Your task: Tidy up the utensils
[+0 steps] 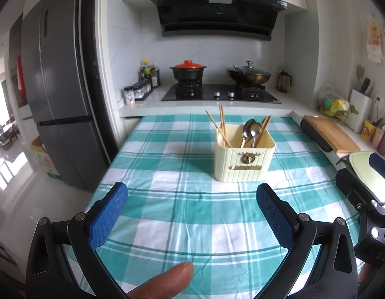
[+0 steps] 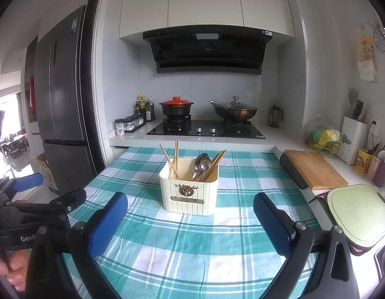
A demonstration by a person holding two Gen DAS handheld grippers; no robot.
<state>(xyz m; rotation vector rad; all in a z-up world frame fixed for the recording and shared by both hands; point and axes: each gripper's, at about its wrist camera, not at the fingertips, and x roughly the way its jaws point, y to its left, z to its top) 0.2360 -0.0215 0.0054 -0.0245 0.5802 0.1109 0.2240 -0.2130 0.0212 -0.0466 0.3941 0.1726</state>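
Observation:
A cream utensil holder (image 1: pixel 244 159) (image 2: pixel 188 191) stands upright on the teal checked tablecloth (image 1: pixel 182 199) (image 2: pixel 192 244). It holds wooden chopsticks (image 1: pixel 221 124) (image 2: pixel 176 159) on its left side and metal spoons (image 1: pixel 251 130) (image 2: pixel 202 165) with more chopsticks on its right. My left gripper (image 1: pixel 192 194) is open and empty, held above the cloth in front of the holder. My right gripper (image 2: pixel 191 204) is open and empty, just short of the holder. Part of the right gripper shows at the right edge of the left wrist view (image 1: pixel 361 199).
A gas hob with a red-lidded pot (image 2: pixel 176 108) and a wok (image 2: pixel 234 111) lies behind the table. A wooden cutting board (image 2: pixel 314 168) and a green-lidded appliance (image 2: pixel 359 214) sit on the counter to the right. A grey fridge (image 1: pixel 57 94) stands at left.

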